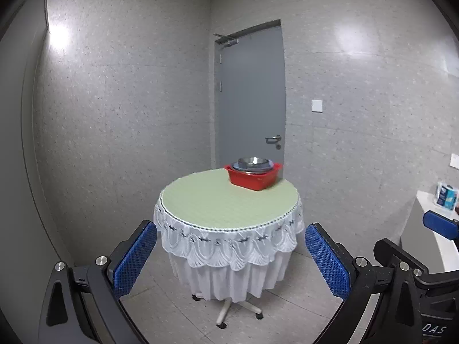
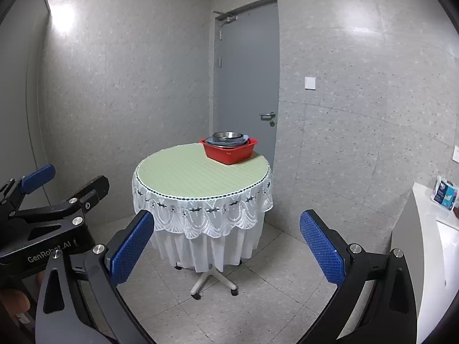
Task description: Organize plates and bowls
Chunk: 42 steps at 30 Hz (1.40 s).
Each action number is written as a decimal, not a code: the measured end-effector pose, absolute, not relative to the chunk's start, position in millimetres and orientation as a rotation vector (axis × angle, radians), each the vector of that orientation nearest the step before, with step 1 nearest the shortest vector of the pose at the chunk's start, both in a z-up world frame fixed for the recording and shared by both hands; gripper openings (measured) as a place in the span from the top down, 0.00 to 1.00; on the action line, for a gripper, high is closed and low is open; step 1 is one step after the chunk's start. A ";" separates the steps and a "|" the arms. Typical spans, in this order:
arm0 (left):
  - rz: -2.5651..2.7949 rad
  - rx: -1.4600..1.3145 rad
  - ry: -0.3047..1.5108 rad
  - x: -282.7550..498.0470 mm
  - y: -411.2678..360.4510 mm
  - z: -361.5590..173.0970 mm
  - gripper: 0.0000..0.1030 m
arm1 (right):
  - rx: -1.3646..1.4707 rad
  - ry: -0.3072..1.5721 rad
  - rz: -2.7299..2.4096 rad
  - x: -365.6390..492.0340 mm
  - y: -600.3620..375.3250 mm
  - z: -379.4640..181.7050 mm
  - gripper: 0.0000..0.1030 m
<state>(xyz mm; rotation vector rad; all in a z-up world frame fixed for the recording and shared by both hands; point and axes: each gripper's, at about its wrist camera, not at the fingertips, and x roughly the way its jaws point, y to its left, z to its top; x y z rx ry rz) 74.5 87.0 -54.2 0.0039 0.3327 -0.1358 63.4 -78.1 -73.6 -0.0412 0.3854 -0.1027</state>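
Your left gripper (image 1: 231, 258) and right gripper (image 2: 226, 250), both wide apart and empty, well short of the round table (image 2: 183, 177).

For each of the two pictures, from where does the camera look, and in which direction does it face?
Left wrist: on the left gripper, facing the round table; its open blue fingers show, the right gripper at the right edge.
Right wrist: on the right gripper, open, facing the same table; the left gripper and a fingertip show at left.
Shared: table, red basin of dishes, grey door.
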 end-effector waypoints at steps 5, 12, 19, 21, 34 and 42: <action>-0.134 0.011 0.339 63.5 79.6 -71.2 0.01 | -0.039 0.392 -0.105 53.8 -84.4 -89.1 0.00; -0.139 0.032 0.337 65.3 77.8 -79.6 0.01 | -0.023 0.394 -0.109 49.7 -91.1 -103.3 0.00; -0.142 0.041 0.346 75.1 77.8 -79.0 0.01 | -0.019 0.399 -0.121 50.7 -91.6 -107.8 0.00; -0.140 0.040 0.341 76.5 77.6 -78.4 0.01 | -0.019 0.392 -0.124 50.9 -91.3 -107.6 0.00; -0.144 0.037 0.325 92.2 74.9 -89.7 0.01 | -0.025 0.376 -0.135 55.2 -91.2 -108.4 0.00; -0.142 0.035 0.329 101.6 73.2 -94.6 0.01 | -0.025 0.381 -0.136 58.2 -91.5 -108.2 0.00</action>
